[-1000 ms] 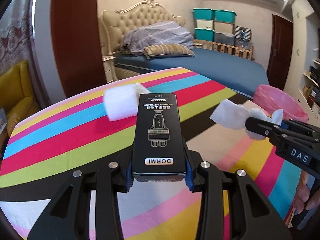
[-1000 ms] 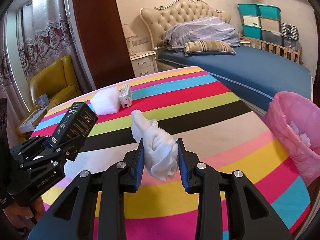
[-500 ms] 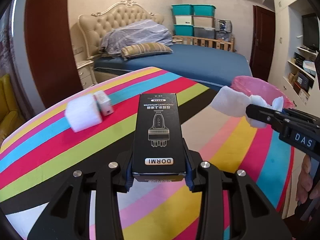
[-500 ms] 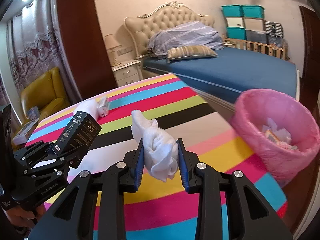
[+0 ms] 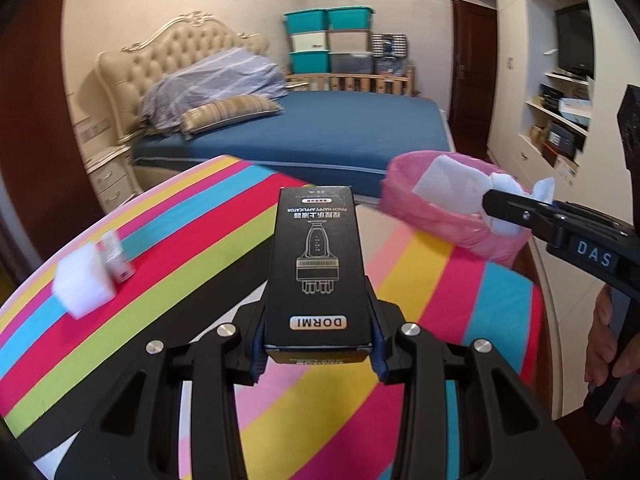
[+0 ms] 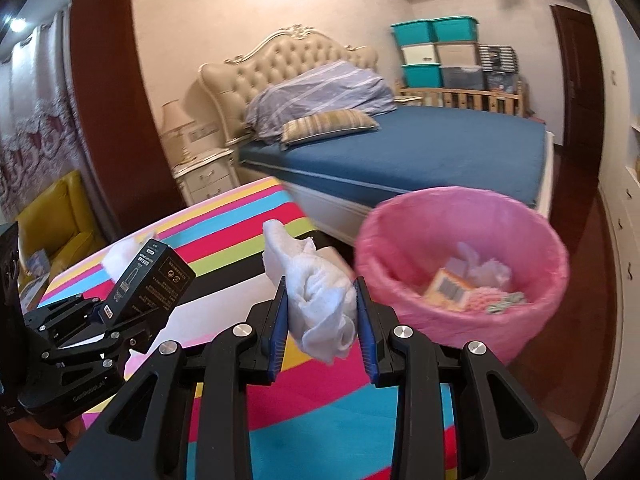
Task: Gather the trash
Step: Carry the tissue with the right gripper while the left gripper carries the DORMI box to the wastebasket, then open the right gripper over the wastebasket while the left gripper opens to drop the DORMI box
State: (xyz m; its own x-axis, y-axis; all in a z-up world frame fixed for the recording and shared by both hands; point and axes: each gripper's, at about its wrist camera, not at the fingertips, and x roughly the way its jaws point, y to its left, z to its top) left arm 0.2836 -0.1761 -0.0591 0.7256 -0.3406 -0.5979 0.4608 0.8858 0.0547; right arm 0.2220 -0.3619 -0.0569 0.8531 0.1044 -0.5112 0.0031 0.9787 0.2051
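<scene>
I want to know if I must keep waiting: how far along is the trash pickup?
Done: some scraps already lie in the pink bin. In hand: the right gripper grips a crumpled tissue near it; the left gripper grips a black box. Left: a white pad and a small carton on the striped table.

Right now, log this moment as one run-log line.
left gripper: shut on black box | right gripper: shut on white tissue | pink bin: ahead, partly filled | table: foam block, small carton

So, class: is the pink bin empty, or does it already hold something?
Not empty. The right wrist view looks into the bin and shows an orange carton, crumpled tissue and other scraps at the bottom, well below the rim.
</scene>
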